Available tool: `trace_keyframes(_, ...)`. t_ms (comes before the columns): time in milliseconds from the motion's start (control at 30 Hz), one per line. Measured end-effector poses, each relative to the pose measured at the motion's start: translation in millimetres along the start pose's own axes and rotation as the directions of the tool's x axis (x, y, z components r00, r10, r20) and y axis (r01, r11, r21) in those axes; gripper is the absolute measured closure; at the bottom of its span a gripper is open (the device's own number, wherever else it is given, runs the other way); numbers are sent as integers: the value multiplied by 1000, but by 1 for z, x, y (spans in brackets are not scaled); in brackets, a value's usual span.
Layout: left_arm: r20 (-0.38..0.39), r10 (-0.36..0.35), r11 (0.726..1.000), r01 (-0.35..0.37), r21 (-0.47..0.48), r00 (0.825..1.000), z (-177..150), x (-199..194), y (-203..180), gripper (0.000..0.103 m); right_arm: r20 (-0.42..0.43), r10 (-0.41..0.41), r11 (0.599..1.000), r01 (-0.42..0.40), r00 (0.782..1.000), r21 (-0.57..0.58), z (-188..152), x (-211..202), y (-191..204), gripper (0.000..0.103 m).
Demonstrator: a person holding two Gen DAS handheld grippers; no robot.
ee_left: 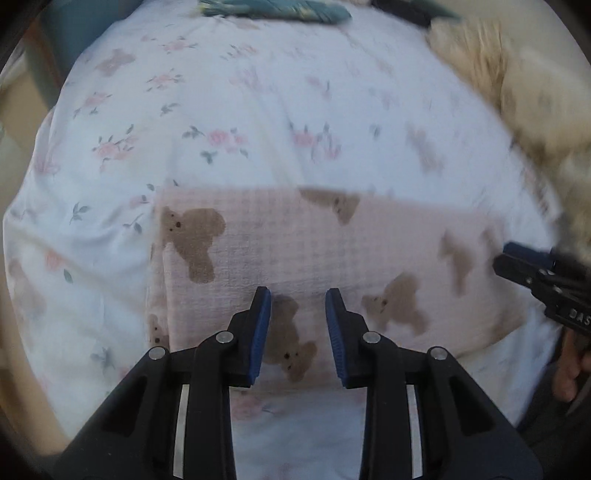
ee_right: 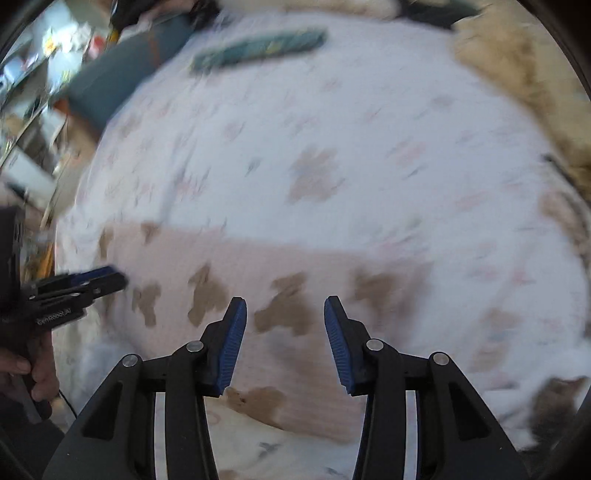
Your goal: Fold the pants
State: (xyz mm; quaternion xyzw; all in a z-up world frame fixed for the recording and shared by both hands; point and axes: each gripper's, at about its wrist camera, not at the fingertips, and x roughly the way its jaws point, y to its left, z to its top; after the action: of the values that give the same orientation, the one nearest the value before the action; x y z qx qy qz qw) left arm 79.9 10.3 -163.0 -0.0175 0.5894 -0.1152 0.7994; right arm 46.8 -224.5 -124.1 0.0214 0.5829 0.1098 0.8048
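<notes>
The pink pants point(ee_left: 314, 254) with brown teddy bears lie folded into a flat rectangle on the white floral bed sheet point(ee_left: 221, 110). My left gripper point(ee_left: 297, 295) is open and empty, held just above the near edge of the pants. My right gripper point(ee_right: 284, 304) is open and empty above the pants point(ee_right: 277, 280); that view is blurred. The right gripper also shows at the right edge of the left wrist view point(ee_left: 517, 258). The left gripper shows at the left edge of the right wrist view point(ee_right: 107, 278).
A teal cloth point(ee_left: 273, 9) lies at the far edge of the bed. A beige fuzzy blanket point(ee_left: 524, 92) is heaped at the right. A blue cushion point(ee_right: 122, 77) and cluttered shelves point(ee_right: 33, 74) stand beyond the bed's left side.
</notes>
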Motion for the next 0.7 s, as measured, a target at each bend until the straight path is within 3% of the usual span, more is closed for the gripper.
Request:
trace_keyframes(67, -14, 32, 999, -32, 18, 999, 0, 1, 3, 71, -77, -92, 996, 90, 993, -28, -4, 30, -5, 59)
trace_keyframes(133, -37, 117, 992, -119, -31, 992, 0, 1, 18, 70, -107, -148, 987, 154, 983, 52, -8, 37, -34, 58)
trace_keyframes(167, -39, 163, 981, -166, -99, 986, 0, -6, 34, 70, -125, -155, 975, 173, 980, 141, -9, 33, -55, 58)
trace_keyframes(200, -11, 208, 952, -205, -227, 978, -2, -21, 56, 67, -128, -145, 953, 174, 981, 246, -11, 23, -76, 57)
trace_keyframes(233, 51, 210, 919, -179, -352, 976, -6, -38, 76, 51, -105, -113, 934, 142, 988, 328, -14, 10, -90, 56)
trace_keyframes(267, 141, 182, 888, -101, -449, 973, -8, -55, 92, 25, -50, -49, 909, 65, 998, 411, -18, -6, -104, 55)
trace_keyframes(300, 188, 160, 877, -52, -477, 969, -8, -62, 99, 14, 27, 31, 881, -40, 999, 471, -21, -20, -114, 53)
trace_keyframes(333, 210, 123, 877, -7, -480, 970, -6, -62, 102, 8, 69, 66, 858, -92, 995, 505, -23, -27, -122, 42)
trace_keyframes(400, 172, 63, 890, 23, -455, 983, -4, -49, 99, 8, 60, 65, 822, -87, 996, 563, -27, -19, -129, 20)
trace_keyframes(500, 66, -28, 916, 52, -398, 997, -2, -14, 84, 9, -31, 204, 786, -145, 978, 602, -29, 22, -120, 19)
trace_keyframes(533, 33, -43, 927, 52, -371, 999, -1, -4, 76, 9, -62, 224, 798, -146, 973, 584, -31, 33, -110, 19)
trace_keyframes(600, -15, -27, 955, 21, -296, 1000, 1, 6, 59, 11, -94, 168, 861, -100, 981, 498, -33, 33, -87, 17)
trace_keyframes(633, 0, -18, 965, 17, -261, 1000, 1, 3, 47, 18, -98, 148, 891, -90, 984, 445, -31, 34, -77, 20)
trace_keyframes(667, 2, -23, 975, 23, -222, 1000, 0, 4, 37, 31, -100, 163, 900, -107, 981, 423, -28, 35, -75, 23)
trace_keyframes(700, -6, -24, 979, 22, -202, 1000, 0, 5, 32, 36, -107, 177, 907, -120, 978, 403, -26, 37, -72, 30)
